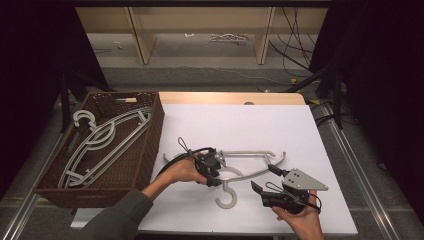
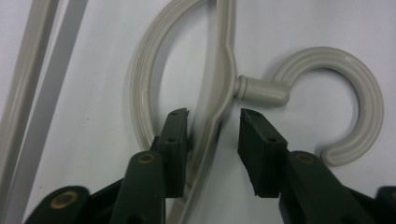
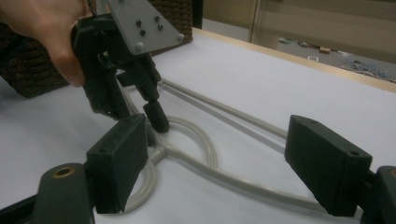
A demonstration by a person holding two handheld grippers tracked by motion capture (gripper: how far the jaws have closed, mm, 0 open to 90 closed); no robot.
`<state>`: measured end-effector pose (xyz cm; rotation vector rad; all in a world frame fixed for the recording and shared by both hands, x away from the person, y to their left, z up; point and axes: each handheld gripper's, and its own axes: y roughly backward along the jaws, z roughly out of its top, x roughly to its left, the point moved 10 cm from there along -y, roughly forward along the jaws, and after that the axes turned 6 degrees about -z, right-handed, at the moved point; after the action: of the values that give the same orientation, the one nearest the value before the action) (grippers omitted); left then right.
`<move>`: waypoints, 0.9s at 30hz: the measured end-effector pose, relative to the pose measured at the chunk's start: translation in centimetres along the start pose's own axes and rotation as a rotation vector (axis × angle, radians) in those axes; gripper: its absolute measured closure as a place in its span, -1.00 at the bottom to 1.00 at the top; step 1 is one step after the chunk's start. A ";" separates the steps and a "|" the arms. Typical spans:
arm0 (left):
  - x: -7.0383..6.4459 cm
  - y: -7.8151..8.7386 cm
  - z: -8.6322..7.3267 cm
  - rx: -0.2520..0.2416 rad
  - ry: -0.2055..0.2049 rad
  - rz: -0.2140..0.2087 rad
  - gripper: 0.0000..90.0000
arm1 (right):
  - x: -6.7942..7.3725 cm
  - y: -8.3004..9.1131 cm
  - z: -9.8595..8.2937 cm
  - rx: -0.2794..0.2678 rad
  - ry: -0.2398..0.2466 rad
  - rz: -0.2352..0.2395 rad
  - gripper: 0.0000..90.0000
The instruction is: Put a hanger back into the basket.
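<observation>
White tabletop [image 1: 280,125], wicker basket [image 1: 155,135] at left edge holding one grey hanger [image 1: 107,137]; second hanger [image 1: 240,172] flat on sheet, hook toward near edge.

Left gripper [image 2: 212,128] lowered over neck of second hanger, jaws parted a little, straddling shoulder bar beside hook stem, not yet clamped. Right gripper [image 1: 263,191] hovering just right of hook, jaws wide, empty. Probable step: pinch and lift toward basket. Best closed squarely on bar near stem, centred for balance; lifted level to avoid swing against basket rim.
</observation>
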<state>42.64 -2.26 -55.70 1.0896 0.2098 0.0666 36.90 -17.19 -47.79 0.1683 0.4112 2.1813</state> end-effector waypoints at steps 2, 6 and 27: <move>0.0 -0.1 0.2 -0.010 0.022 -0.001 0.53 | -0.2 0.3 -0.3 0.033 0.015 -0.009 -0.50; 0.2 0.1 0.1 0.078 -0.039 0.013 0.56 | -0.2 -0.1 0.0 -0.006 0.028 -0.016 -0.50; -0.5 0.1 0.5 0.103 -0.120 0.025 0.83 | -0.4 0.1 0.1 -0.003 0.022 -0.019 -0.50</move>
<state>42.30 -2.72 -55.28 1.1950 0.0922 0.0131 37.06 -17.54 -47.65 0.1386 0.4204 2.1671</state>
